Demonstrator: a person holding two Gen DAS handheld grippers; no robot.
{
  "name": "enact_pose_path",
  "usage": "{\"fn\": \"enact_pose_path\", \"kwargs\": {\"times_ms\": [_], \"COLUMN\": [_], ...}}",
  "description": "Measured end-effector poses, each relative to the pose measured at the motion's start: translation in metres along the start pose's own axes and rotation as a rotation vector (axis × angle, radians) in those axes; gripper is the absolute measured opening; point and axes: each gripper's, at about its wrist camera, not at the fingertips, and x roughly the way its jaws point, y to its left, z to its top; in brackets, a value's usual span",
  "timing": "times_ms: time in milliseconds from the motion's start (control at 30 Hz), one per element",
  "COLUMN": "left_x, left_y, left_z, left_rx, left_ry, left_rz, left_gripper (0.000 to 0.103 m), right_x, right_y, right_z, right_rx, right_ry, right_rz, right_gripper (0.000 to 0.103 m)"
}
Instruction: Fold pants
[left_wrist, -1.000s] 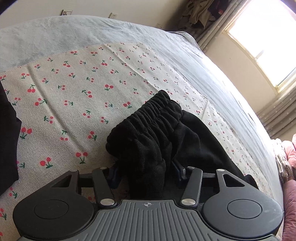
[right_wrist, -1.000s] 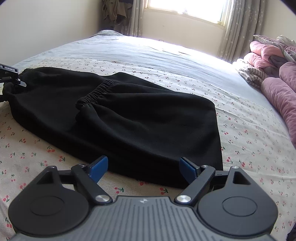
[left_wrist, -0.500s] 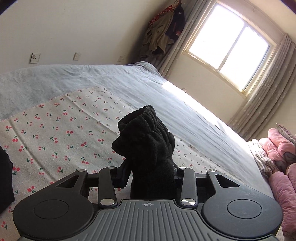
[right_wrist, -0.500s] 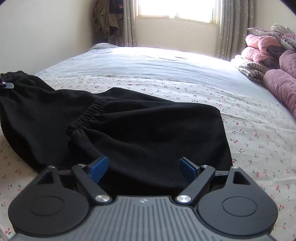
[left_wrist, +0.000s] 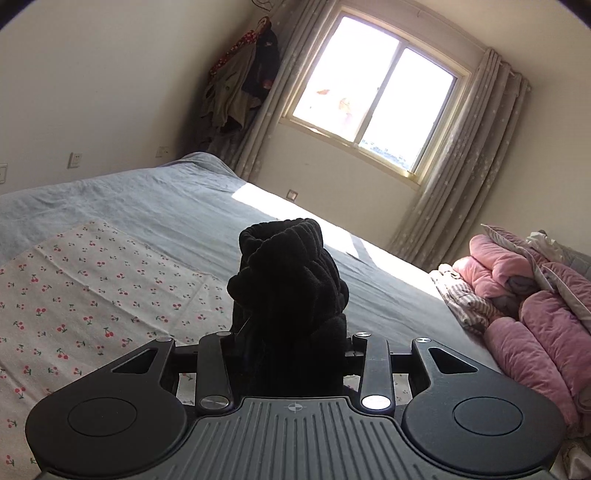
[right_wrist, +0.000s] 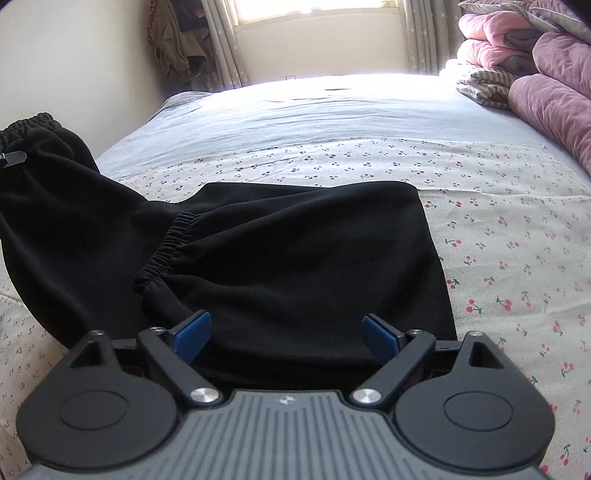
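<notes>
Black fleece pants (right_wrist: 295, 258) lie on the cherry-print sheet (right_wrist: 517, 229), folded over with an elastic cuff (right_wrist: 162, 254) on top. My left gripper (left_wrist: 291, 350) is shut on a bunched elastic end of the pants (left_wrist: 288, 280) and holds it up above the bed. That raised end shows at the far left of the right wrist view (right_wrist: 33, 155). My right gripper (right_wrist: 286, 332) is open, its blue pads (right_wrist: 192, 332) low over the near edge of the pants, holding nothing.
A grey bedspread (left_wrist: 147, 199) covers the bed beyond the sheet. Pink and purple quilts (left_wrist: 535, 302) are piled at the right. A window (left_wrist: 373, 107) with curtains and hanging clothes (left_wrist: 240, 85) are at the far wall.
My left gripper has lifted the bunched pants end up off the bed and tilted upward. My right gripper has moved closer, over the near pants edge, still open.
</notes>
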Motion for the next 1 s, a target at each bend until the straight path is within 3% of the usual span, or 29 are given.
{"fn": "enact_pose_path", "kwargs": {"times_ms": [333,467,600,700,867,1000], "left_x": [0.032,0.044,0.061,0.072,0.073,0.073], "left_y": [-0.114,-0.158,-0.199,-0.216,-0.242,-0.251], "left_z": [-0.041,-0.075,-0.121,-0.150,-0.183,-0.197], "left_rx": [0.181,0.313,0.464,0.471,0.634,0.732], "left_ry": [0.040,0.053,0.116,0.207,0.188,0.213], "left_rz": [-0.077,-0.091,-0.048,-0.021,0.018,0.007], "left_gripper": [0.034,0.034,0.035,0.035,0.035,0.036], "right_x": [-0.025,-0.029,-0.038,-0.044,-0.051,-0.053], "right_y": [-0.073,-0.094,-0.119,-0.139,-0.159,-0.163], "right_z": [0.011,0.012,0.012,0.010,0.008,0.009], "right_rx": [0.305,0.432,0.538,0.612,0.667,0.673], "right_ry": [0.021,0.020,-0.006,-0.033,-0.059,-0.069], "right_rz": [0.020,0.065,0.059,0.035,-0.010,-0.012], "right_gripper": [0.078,0.078,0.078,0.078,0.078,0.078]}}
